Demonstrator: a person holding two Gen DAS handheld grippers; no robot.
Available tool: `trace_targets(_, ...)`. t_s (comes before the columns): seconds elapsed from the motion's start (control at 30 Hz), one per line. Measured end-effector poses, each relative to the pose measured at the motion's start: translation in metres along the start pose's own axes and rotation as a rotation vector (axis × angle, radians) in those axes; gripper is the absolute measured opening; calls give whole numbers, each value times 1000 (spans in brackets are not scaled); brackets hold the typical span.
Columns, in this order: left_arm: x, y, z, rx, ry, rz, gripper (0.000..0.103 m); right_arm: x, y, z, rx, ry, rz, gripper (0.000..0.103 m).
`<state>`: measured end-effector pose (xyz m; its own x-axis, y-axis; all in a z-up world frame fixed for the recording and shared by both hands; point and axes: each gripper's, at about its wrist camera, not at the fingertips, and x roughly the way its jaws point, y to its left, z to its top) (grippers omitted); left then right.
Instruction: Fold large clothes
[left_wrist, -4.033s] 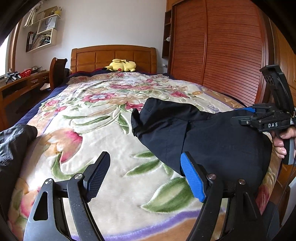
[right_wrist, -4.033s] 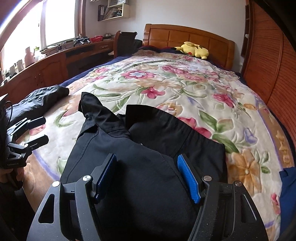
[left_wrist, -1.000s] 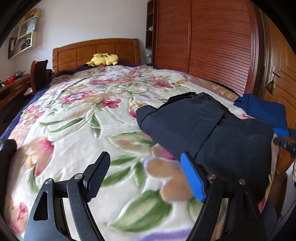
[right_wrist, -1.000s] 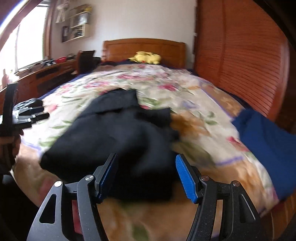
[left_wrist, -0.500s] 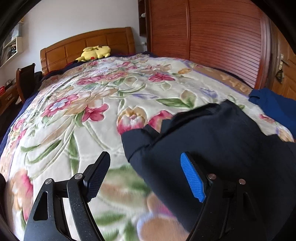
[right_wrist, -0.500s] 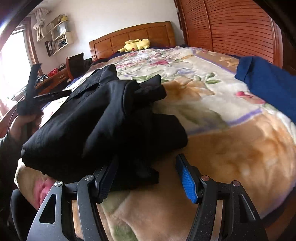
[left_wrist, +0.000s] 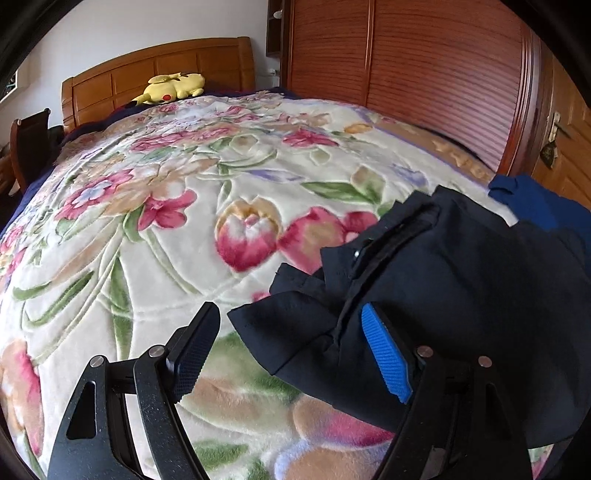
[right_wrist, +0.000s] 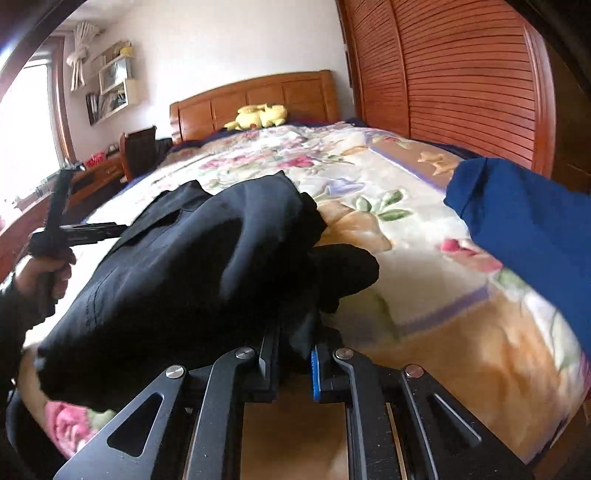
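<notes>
Left wrist view: the left gripper (left_wrist: 291, 350) had its jaws wide apart with nothing pinched. The black garment (left_wrist: 461, 295) filled the lower right of the frame, a loose flap poking in between the fingers, all of it lying on the floral blanket (left_wrist: 166, 221). A blue garment (left_wrist: 535, 203) sat at the right edge. My guess is this gripper should bite that flap near its edge before any lifting, otherwise the fold goes lopsided. Compared with a second ago the garment looked much bigger and nearer the jaws.

Right wrist view: the right gripper (right_wrist: 293, 363) had just been closing and was now clamped on a bunched bit of the black garment's hem at bottom centre. The garment mounded up through the middle-left, the left gripper hovering at the far left. Half a second back, those jaws stood apart with cloth merely between them.
</notes>
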<state>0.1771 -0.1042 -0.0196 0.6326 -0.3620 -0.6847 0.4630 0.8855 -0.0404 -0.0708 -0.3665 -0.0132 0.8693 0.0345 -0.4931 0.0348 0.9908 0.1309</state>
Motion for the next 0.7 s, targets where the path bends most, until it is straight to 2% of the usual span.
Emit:
trace_targets(0.13,15,-3,-4,14,39,3,80,14,8,0,6,21,-10,15)
trace_targets(0.2,21,-4,-5,7,49,-5,80,22,8,0,30,39,-12,26)
trace_targets(0.27,24,-5,-5,-4,60,-16,80,26,8,0,46,55,-5,29)
trace_targets(0.4,28,-4,-6,-52,95,-92,62,32,4,7,60,69,28,29)
trace_targets(0.5,26,-10,-7,-58,103,-128,39,29,6,7,30,48,51,15)
trace_targets(0.53,23,-14,-6,-49,102,-122,30,29,6,8,19,33,52,14)
trace_targets(0.63,14,-31,-2,2,84,-53,19,22,0,11,8,-27,57,11)
trace_targets(0.7,2,-39,4,10,47,-22,15,14,-4,16,-2,-65,62,11)
